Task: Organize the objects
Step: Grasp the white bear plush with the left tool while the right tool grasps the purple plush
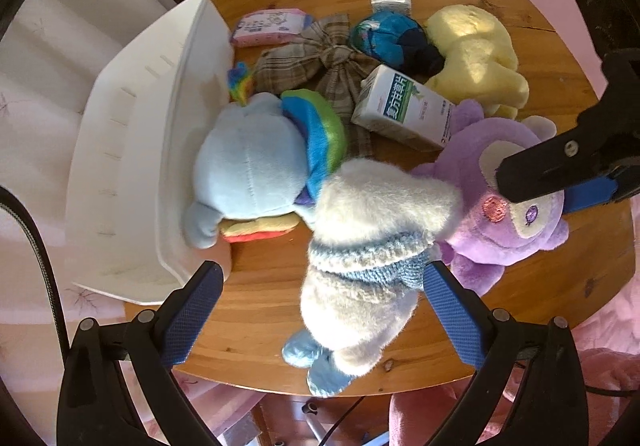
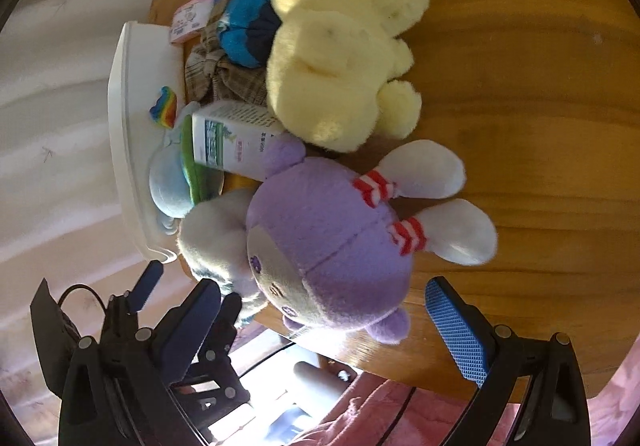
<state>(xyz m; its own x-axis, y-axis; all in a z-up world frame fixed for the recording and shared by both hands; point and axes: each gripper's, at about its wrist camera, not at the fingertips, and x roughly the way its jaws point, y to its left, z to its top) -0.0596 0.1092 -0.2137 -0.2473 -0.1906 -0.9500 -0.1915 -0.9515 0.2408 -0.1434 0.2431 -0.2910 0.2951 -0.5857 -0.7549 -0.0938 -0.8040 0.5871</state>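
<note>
Plush toys: several soft animals lie crowded on the round wooden desk [image 1: 500,5], beside a white bin [image 1: 128,149] that is tipped on its side at the far left of the left tool.
White plush: the white fluffy toy [image 1: 372,246] with a knitted blue band lies straight ahead of the left tool [image 1: 320,310], between its two blue-padded fingers [image 1: 192,318]; its right finger seems to touch the knitted band, the other stands off.
Left tool: spread wide, holding nothing.
Purple plush: the purple rabbit-like toy [image 2: 332,242] lies just ahead of the right tool [image 2: 332,326], its head inside the gap, its white ears [image 2: 424,173] pointing away to the right.
Right tool: also spread wide and empty; neither finger clearly touches the purple head.
Handling, I judge: both toys are light, very soft and will squash under the pads, so they should not slip, but a shallow pinch may catch only fur.
Where to hold: the white toy around its banded middle; the purple one across the firm round head, not by an ear.
Neighbours: a pale blue plush [image 1: 248,161] with a rainbow collar leans at the bin's mouth beyond the left tool; a medicine box [image 1: 404,105] and a yellow plush [image 1: 476,57] lie farther ahead.
Risk: lifting either toy may drag the one touching it.
</note>
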